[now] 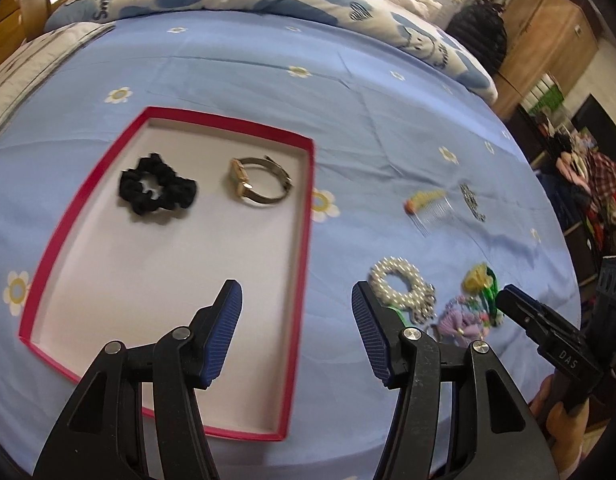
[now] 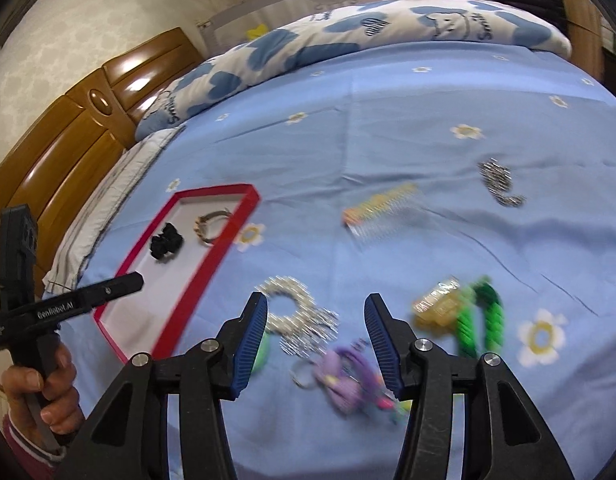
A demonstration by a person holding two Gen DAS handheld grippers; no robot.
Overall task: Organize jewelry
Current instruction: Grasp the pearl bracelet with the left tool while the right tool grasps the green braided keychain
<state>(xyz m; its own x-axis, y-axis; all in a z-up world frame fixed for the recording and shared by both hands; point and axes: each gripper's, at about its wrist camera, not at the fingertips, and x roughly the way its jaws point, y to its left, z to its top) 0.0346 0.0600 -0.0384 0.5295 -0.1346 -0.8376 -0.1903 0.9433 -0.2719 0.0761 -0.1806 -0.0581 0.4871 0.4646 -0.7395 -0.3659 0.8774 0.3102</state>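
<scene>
On a bed spread with a blue flowered sheet [image 1: 248, 76], a red-rimmed tray [image 1: 308, 216] holds a black scrunchie [image 1: 156, 188] and a wristwatch [image 1: 258, 182]. Both left tongs [image 1: 296, 328] and right tongs [image 2: 314, 340] hang released, gripping nothing. Outside the tray, to its right, lie a pearl bracelet [image 1: 400, 284], a hair comb [image 1: 428, 208], a purple trinket [image 2: 344, 380] and a green-and-yellow clip [image 2: 468, 316].

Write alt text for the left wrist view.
The open, empty left hand-held gripper hovers over a red-rimmed tray holding a black scrunchie and a watch. To its right, on the blue bedsheet, lie a pearl bracelet, a hair comb and other accessories.
</scene>
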